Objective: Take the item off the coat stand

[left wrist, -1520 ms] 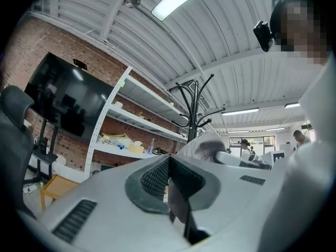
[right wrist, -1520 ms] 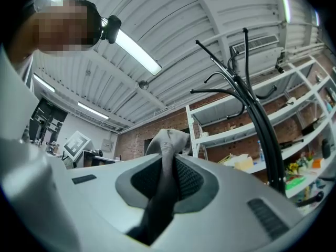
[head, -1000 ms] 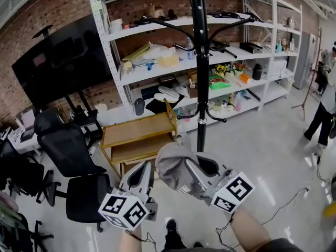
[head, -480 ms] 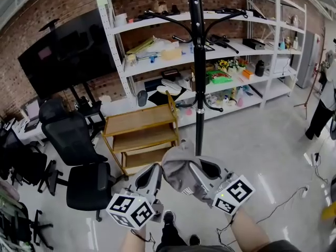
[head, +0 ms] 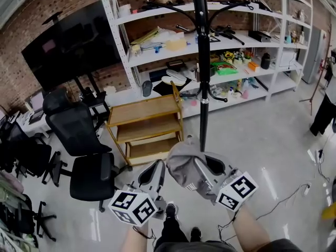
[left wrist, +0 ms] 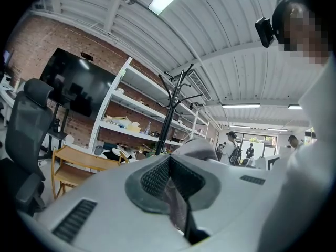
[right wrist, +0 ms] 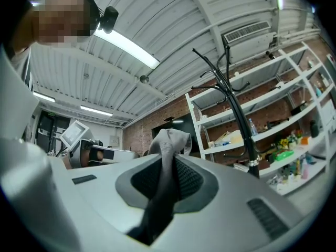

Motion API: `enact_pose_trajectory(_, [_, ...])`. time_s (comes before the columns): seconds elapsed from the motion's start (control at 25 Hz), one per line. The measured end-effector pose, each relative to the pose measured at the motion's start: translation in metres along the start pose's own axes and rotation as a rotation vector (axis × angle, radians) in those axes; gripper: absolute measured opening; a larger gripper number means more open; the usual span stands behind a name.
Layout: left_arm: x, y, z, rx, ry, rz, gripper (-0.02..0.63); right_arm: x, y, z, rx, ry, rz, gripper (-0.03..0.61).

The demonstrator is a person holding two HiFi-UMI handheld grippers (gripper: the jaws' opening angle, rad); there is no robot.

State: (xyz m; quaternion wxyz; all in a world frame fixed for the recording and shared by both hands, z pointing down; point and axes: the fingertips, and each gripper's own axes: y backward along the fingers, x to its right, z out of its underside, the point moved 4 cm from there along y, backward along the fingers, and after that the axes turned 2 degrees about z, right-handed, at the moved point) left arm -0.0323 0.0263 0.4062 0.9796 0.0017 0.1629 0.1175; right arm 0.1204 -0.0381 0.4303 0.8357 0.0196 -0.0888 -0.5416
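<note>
Head view, from the left: a dark screen (head: 63,49) stands against the brick wall; black office chairs (head: 84,156) sit on the floor below it; a wooden trolley (head: 144,122) stands in front of the white shelves (head: 122,51); low in the middle, the left gripper (head: 154,170) points up beside the grey hat (head: 181,164), close to its left edge; whether it touches the cloth cannot be told from here; the right gripper (head: 202,170) reaches into the hat from the right, the cloth draped over its tips; behind them rises the black coat stand (head: 202,62), and the hat hangs off its hooks, low and in front of the pole; at the far right edge a person (head: 325,104) stands on the floor. Left gripper view: the left gripper (left wrist: 169,164) has its jaws together; the hat (left wrist: 202,146) bulges just past them to the right, with the coat stand (left wrist: 169,125) beyond. Right gripper view: the right gripper (right wrist: 167,167) is clamped on the hat (right wrist: 169,140), a fold of grey cloth pinched between the pads and standing up above the tips; the coat stand (right wrist: 239,125) rises well apart to the right.
</note>
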Motion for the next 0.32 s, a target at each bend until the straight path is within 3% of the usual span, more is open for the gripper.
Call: enact_pose_trajectory(0.32, [0.0008,-0.0002,0.0065,-0.016,-0.029,-0.007,0.006,-0.0014,0.0013,-0.004,0.02,-0.04,-0.008,0.054])
